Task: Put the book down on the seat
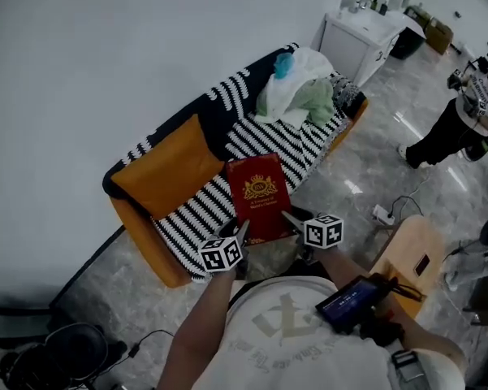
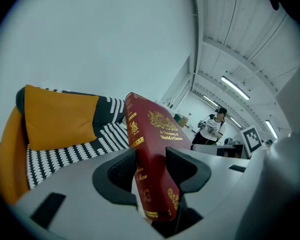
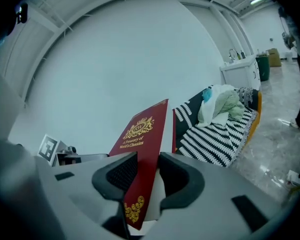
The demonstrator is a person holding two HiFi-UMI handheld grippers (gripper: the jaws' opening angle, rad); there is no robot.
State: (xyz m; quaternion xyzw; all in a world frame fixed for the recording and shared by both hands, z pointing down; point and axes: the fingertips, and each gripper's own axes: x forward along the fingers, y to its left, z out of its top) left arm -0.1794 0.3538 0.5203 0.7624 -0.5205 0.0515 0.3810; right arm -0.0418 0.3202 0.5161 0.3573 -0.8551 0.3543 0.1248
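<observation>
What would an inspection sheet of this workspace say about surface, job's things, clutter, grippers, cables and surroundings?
Surface: striped sofa seat, bare in the middle.
Job's things: red book, held tilted over the seat, not yet laid down.
Clutter: orange cushion at one end, clothes pile at the other.
Grippers: left gripper and right gripper both shut on the book's near end.
Cables: power strip with cable on the floor.
Surroundings: white cabinet, person standing.

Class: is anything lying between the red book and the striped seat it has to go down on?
Nothing visible does. The book is over bare striped seat; the orange cushion sits at one end, the heap of clothes at the other.
</observation>
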